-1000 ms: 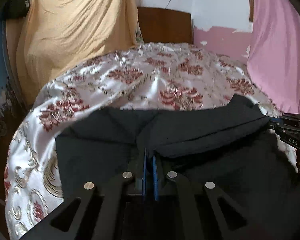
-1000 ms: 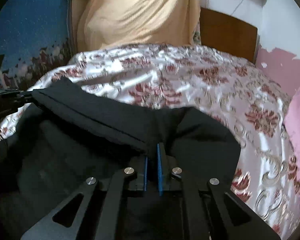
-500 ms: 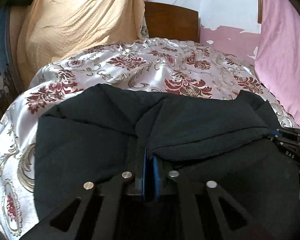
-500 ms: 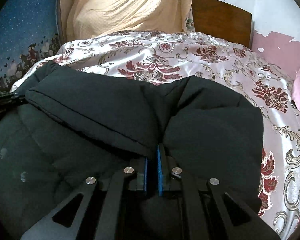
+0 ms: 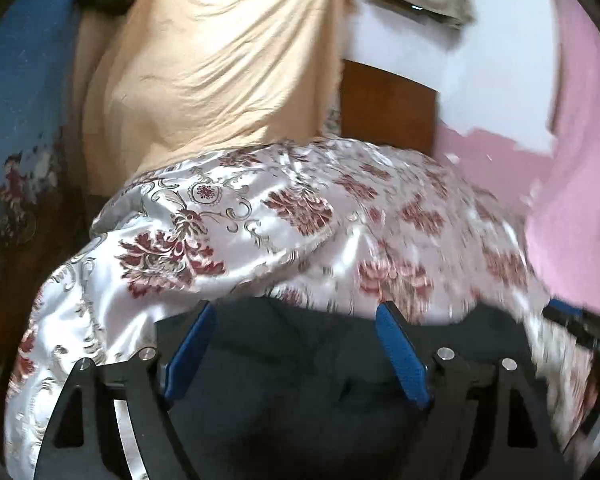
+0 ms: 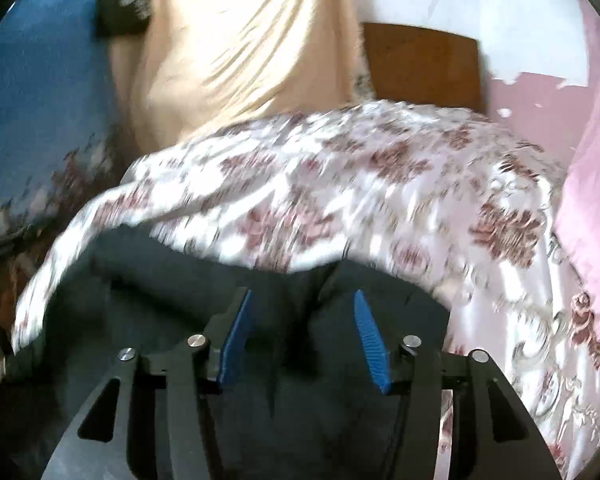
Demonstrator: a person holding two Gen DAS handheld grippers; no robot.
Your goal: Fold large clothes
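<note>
We are opening both the left gripper (image 5: 296,350) and right gripper (image 6: 302,340), gripping nothing, above the dark garment (image 5: 300,392) lying folded over on the floral bedspread (image 5: 228,248); further folds are probably remaining.

The garment (image 5: 300,380) under the left tool (image 5: 296,344) was plain black. Ahead of it the bedspread (image 5: 236,240) was glossy white satin with dark red flowers and pale gold scrolls. The tool's pads (image 5: 400,356) were blue — its frame black. Beyond hung a peach cloth (image 5: 220,72); rightward, a pink curtain (image 5: 580,160) — leftward, a blue wall (image 5: 24,100).
</note>
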